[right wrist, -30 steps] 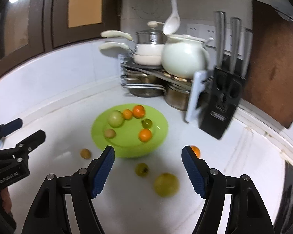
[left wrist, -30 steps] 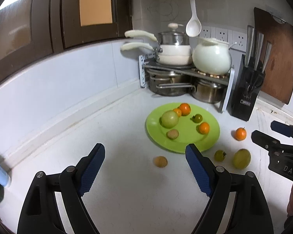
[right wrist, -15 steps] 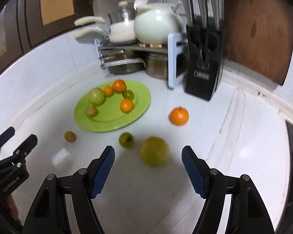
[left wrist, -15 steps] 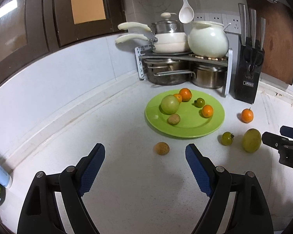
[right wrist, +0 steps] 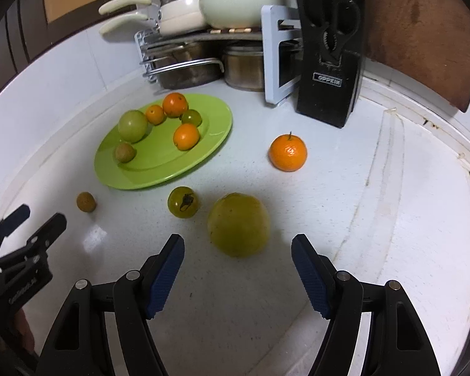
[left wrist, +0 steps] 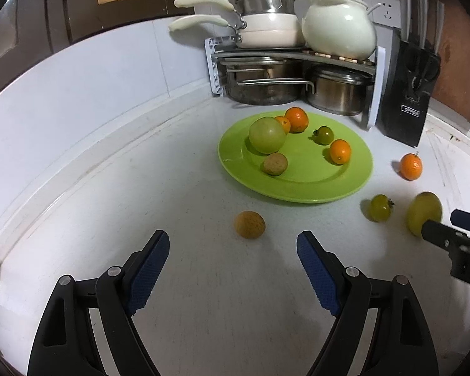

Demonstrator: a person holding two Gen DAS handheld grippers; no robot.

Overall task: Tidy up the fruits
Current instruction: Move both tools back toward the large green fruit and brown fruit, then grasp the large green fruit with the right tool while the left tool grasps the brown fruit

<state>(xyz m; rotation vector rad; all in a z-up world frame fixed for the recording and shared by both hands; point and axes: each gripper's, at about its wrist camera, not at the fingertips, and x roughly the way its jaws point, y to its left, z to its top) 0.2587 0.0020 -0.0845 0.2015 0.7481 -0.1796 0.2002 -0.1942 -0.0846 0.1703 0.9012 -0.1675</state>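
Observation:
A green plate (left wrist: 297,185) (right wrist: 159,172) on the white counter holds several fruits: a green apple (left wrist: 266,134), oranges, a small green tomato and a brown fruit. Off the plate lie a small brown fruit (left wrist: 249,224) (right wrist: 86,201), a green tomato (left wrist: 379,207) (right wrist: 183,202), a large yellow-green fruit (right wrist: 238,228) (left wrist: 423,211) and an orange (right wrist: 287,152) (left wrist: 410,166). My left gripper (left wrist: 233,269) is open, just short of the small brown fruit. My right gripper (right wrist: 238,269) is open, just short of the yellow-green fruit.
A pot rack (left wrist: 294,72) with steel pots, white pans and a white kettle stands behind the plate. A black knife block (right wrist: 327,62) stands right of it, with a brown cutting board (right wrist: 423,31) against the wall. The counter's raised edge (right wrist: 423,119) runs at right.
Both grippers moved forward and down toward the counter. The left now faces the small brown fruit; the right swung right and now faces the yellow-green fruit. Both stayed open.

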